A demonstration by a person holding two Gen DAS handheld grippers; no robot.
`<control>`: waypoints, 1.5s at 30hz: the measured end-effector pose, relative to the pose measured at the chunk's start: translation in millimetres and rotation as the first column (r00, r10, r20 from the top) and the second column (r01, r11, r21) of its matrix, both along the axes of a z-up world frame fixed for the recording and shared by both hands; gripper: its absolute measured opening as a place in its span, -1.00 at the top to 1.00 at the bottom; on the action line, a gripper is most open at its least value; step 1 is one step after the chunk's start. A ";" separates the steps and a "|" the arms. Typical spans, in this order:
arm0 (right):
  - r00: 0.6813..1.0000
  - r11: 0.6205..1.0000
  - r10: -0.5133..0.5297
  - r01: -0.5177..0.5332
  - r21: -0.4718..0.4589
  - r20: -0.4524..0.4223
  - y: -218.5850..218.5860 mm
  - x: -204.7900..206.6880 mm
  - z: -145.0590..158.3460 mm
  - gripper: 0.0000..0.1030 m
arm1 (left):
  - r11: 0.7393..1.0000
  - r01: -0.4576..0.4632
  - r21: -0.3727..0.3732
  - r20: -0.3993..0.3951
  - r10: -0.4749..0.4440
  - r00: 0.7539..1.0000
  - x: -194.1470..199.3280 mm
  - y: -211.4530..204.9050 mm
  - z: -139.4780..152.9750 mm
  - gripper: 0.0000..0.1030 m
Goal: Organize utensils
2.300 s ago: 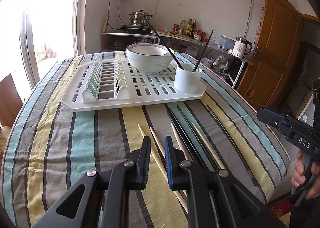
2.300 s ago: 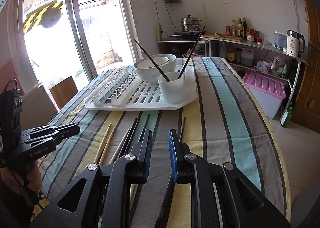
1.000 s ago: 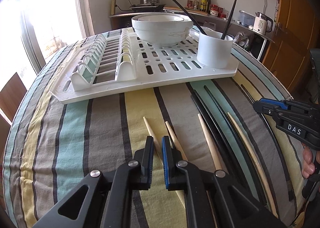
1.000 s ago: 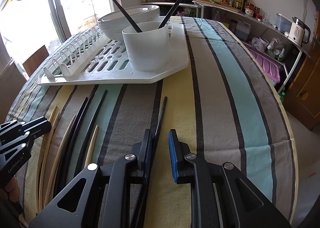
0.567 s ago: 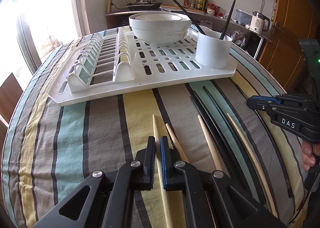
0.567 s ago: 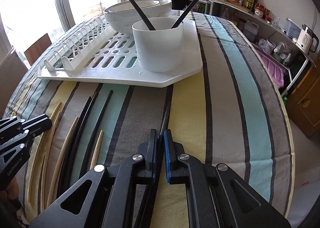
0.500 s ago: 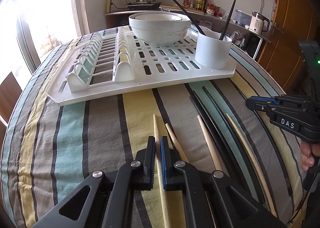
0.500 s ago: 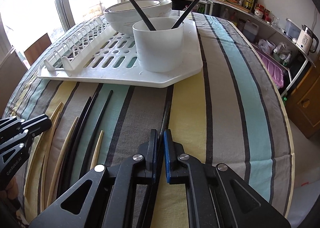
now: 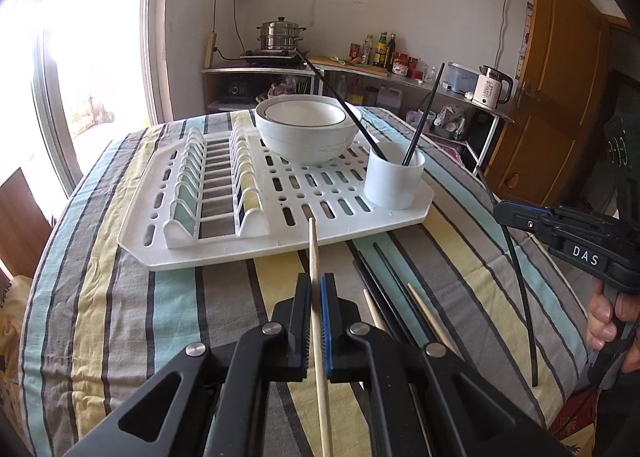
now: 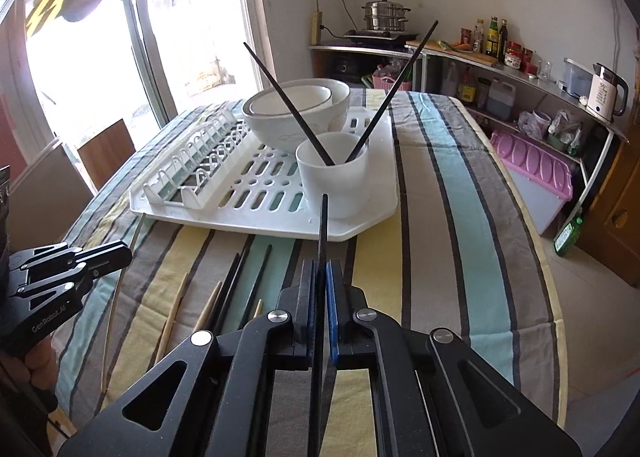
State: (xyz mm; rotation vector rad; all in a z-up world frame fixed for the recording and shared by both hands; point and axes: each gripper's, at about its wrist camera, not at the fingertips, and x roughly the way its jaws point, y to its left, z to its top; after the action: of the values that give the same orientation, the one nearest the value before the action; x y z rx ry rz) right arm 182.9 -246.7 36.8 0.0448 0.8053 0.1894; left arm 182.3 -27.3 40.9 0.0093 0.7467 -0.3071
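The cloth (image 9: 120, 317) on the worktop has stripes of grey, yellow, light blue and black. The drying rack (image 9: 280, 249), cup (image 9: 394, 181) and bowls (image 9: 308, 137) are white. One chopstick (image 9: 316, 257) is pale wood, another (image 10: 323, 225) is black.

**Kitchen corner behind a striped table**

Striped cloth (image 9: 120, 297) in grey, yellow and pale blue, spread over the table. Beyond it, a steel steamer pot (image 9: 281, 35) on a cooktop, set on a metal shelf unit (image 10: 532, 77) along the white wall. Bottles and red-capped jars (image 9: 382, 53) lined up further along, then a clear storage tub and a white electric kettle (image 9: 491, 91) at the far end. Jugs and bags on the lower shelf; a pink plastic crate (image 10: 532, 165) and a green bottle (image 10: 568, 237) on the floor beside it. Brown wooden door (image 9: 560, 97) at right. Bright glazed door (image 10: 192, 17) at left, a wooden chair back (image 10: 106, 155) below it.
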 end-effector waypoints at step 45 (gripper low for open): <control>0.982 0.999 -0.028 0.018 0.051 0.189 -20.9 -31.9 59.8 0.91 | 1.000 0.016 -0.027 -0.295 -0.023 0.955 99.6 -36.4 -56.3 0.49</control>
State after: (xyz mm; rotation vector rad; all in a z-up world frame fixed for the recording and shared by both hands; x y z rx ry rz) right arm 151.0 -267.6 96.6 0.0815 0.6096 0.1886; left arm 281.9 -63.8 -15.4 -0.0540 1.0406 -0.3407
